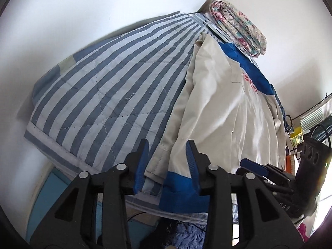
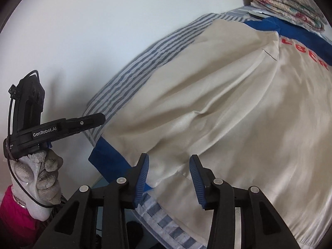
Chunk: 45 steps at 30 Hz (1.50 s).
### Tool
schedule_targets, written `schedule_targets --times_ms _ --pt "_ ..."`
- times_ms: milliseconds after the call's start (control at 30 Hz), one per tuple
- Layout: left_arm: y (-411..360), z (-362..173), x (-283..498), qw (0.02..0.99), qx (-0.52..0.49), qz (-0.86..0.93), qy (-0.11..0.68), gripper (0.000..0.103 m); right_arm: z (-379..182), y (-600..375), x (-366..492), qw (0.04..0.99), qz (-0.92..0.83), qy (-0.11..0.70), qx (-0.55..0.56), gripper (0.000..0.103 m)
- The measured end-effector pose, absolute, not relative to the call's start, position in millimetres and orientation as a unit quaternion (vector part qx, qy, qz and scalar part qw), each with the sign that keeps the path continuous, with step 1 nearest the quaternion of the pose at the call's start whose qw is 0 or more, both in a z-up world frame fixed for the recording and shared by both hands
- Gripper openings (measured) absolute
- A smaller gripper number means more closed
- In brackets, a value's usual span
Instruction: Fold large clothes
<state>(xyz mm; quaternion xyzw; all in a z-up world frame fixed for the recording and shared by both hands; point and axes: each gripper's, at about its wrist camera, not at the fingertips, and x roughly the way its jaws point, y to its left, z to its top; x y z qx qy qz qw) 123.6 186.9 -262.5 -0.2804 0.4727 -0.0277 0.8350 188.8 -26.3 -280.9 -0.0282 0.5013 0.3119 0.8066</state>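
The cream jacket (image 2: pixel 217 108) with blue trim lies spread on the striped quilt (image 1: pixel 108 87), its collar end toward the folded floral blanket (image 1: pixel 238 27) at the quilt's far end. My left gripper (image 1: pixel 167 166) hangs partly open over the jacket's blue hem corner, gripping nothing. My right gripper (image 2: pixel 169 178) stands partly open over the cream hem, also empty.

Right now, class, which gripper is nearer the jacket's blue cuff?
Left. The left gripper hangs right over the blue cuff at the bed's edge, jaws open. The right gripper is further along the cream hem, cuff off to its side.
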Motion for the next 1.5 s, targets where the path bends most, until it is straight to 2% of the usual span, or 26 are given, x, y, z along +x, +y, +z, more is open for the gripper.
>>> schedule_targets --times_ms 33,67,200,400,433,467,567,667,833,933,1000,1133,1233,1367,1500 --pt "189 -266 123 0.831 -0.290 -0.027 0.473 0.049 -284 -19 190 0.807 0.313 0.500 -0.036 0.041" --pt "191 -270 122 0.827 -0.301 -0.028 0.474 0.052 -291 -11 192 0.803 0.311 0.507 -0.044 0.038" --pt "198 -287 126 0.801 -0.352 -0.046 0.482 0.052 -315 6 199 0.802 0.289 0.518 -0.072 0.037" --pt "182 -293 131 0.802 -0.327 -0.068 0.495 0.052 -295 -11 204 0.791 0.311 0.527 -0.026 0.037" --pt "179 -294 132 0.805 -0.319 -0.068 0.496 0.049 -288 -15 203 0.796 0.308 0.520 -0.027 0.037" --pt "177 -294 132 0.808 -0.311 -0.065 0.495 0.038 -281 -19 204 0.802 0.305 0.513 -0.026 0.037" --pt "178 -297 133 0.807 -0.315 -0.063 0.496 0.022 -265 -25 214 0.814 0.292 0.502 -0.010 0.037" --pt "177 -293 131 0.810 -0.322 -0.068 0.485 0.017 -260 -23 232 0.823 0.277 0.497 -0.013 0.037" --pt "168 -273 122 0.833 -0.301 -0.084 0.458 0.016 -282 -11 274 0.812 0.256 0.525 -0.001 0.038" --pt "160 -264 119 0.843 -0.285 -0.092 0.448 0.016 -307 -1 287 0.789 0.253 0.560 -0.005 0.042" --pt "157 -260 119 0.848 -0.275 -0.093 0.444 0.016 -304 0 287 0.784 0.261 0.563 -0.007 0.045" --pt "150 -253 117 0.855 -0.264 -0.101 0.435 0.016 -275 -2 295 0.788 0.279 0.548 0.011 0.059" --pt "144 -245 117 0.858 -0.262 -0.111 0.428 0.015 -253 4 308 0.796 0.280 0.536 0.019 0.076" --pt "131 -234 114 0.867 -0.242 -0.124 0.418 0.015 -240 26 335 0.796 0.270 0.542 0.002 0.080" --pt "123 -230 114 0.870 -0.229 -0.132 0.416 0.015 -250 43 361 0.783 0.255 0.568 -0.021 0.080"
